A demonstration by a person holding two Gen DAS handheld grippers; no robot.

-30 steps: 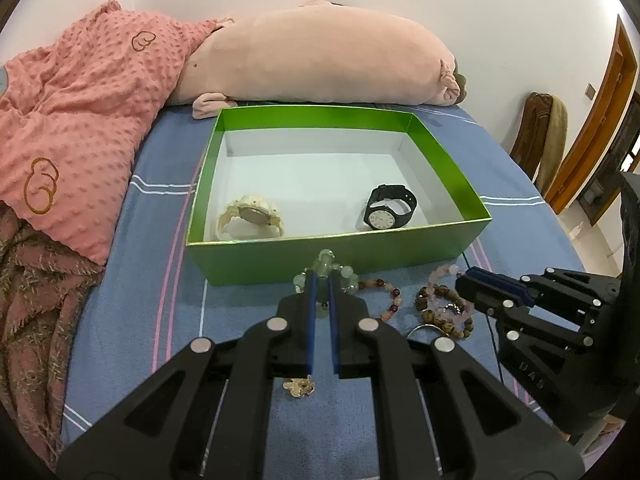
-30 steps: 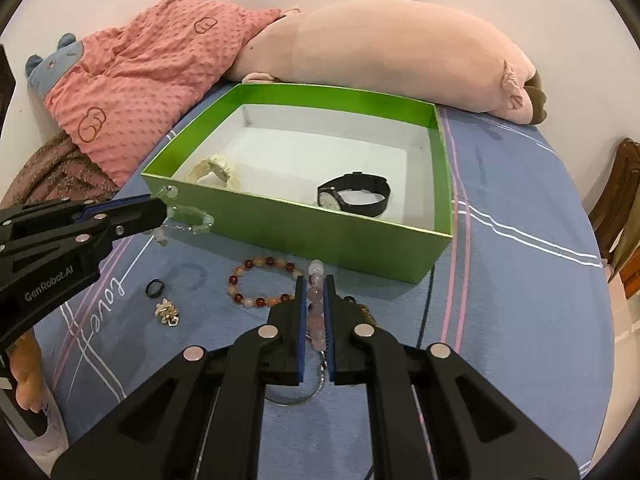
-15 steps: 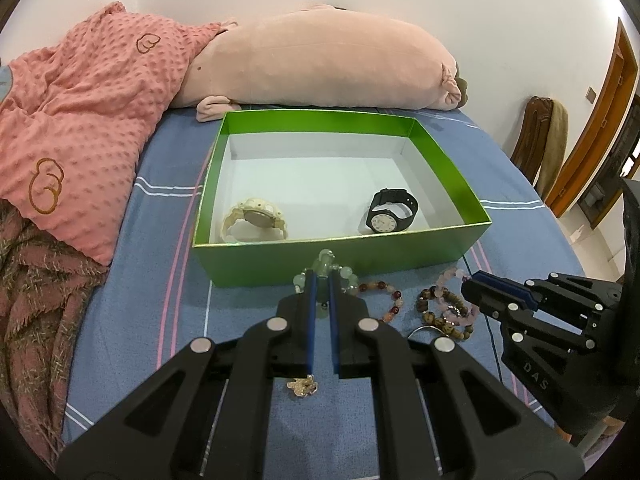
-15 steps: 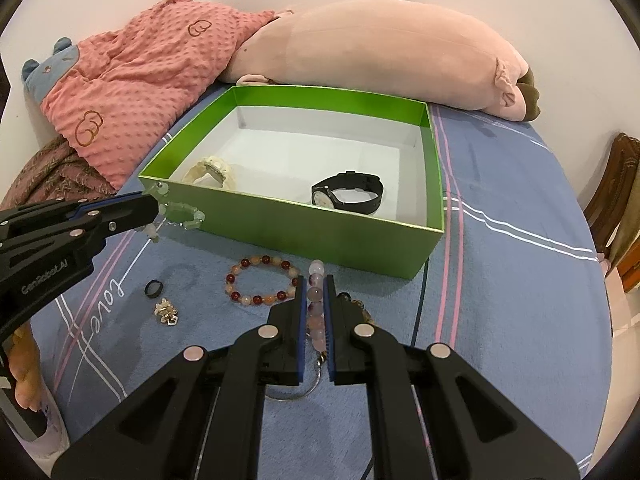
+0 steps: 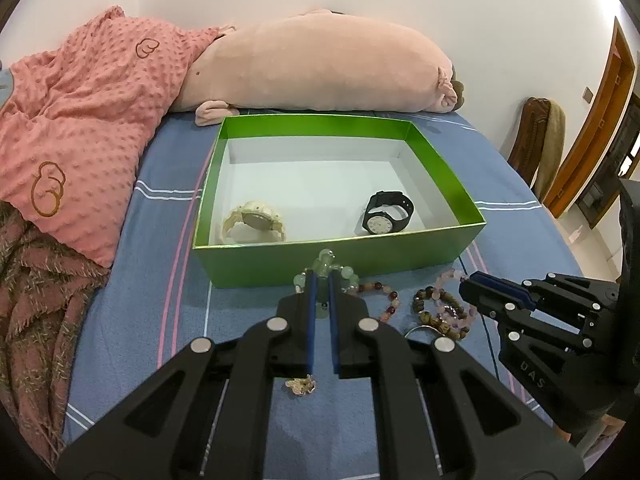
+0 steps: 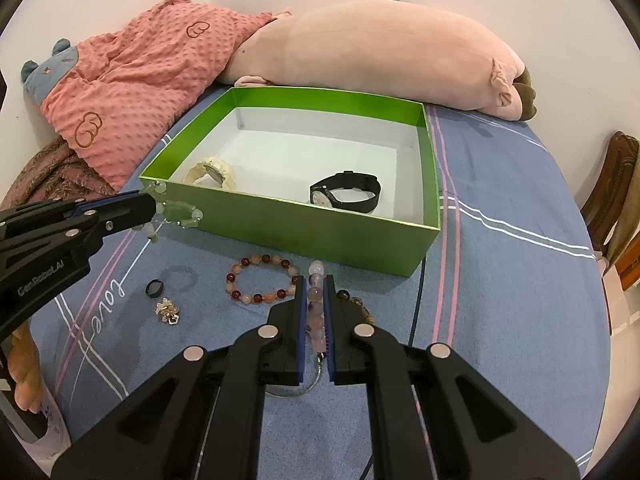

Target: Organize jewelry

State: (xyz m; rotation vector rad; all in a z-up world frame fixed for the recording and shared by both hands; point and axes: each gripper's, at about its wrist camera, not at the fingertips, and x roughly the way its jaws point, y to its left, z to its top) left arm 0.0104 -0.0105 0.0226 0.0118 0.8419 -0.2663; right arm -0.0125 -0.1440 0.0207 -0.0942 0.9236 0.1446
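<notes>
A green box (image 5: pixel 256 266) (image 6: pixel 280 222) on the blue bed holds a cream watch (image 5: pixel 255 222) (image 6: pixel 211 172) and a black watch (image 5: pixel 386 216) (image 6: pixel 346 192). My left gripper (image 5: pixel 322 276) (image 6: pixel 150 200) is shut on a pale green bead bracelet (image 5: pixel 325 266) (image 6: pixel 178 214), held above the bedsheet just in front of the box's near wall. My right gripper (image 6: pixel 316 280) (image 5: pixel 464 280) is shut on a pink bead bracelet (image 6: pixel 315 304) (image 5: pixel 450 278). A red and orange bead bracelet (image 6: pixel 262 278) (image 5: pixel 384 294) and a brown bead bracelet (image 5: pixel 436 316) lie on the sheet.
A black ring (image 6: pixel 154 288) and a gold charm (image 6: pixel 168 311) (image 5: pixel 300 385) lie on the sheet at left. A metal ring (image 6: pixel 296 384) lies under my right gripper. A pink plush pillow (image 5: pixel 320 72) and pink blanket (image 5: pixel 80 128) lie behind the box. A chair (image 6: pixel 616 184) stands at right.
Both grippers have risen and drawn back a little from the box, each still holding its bracelet. The green bracelet now hangs higher against the box's near wall.
</notes>
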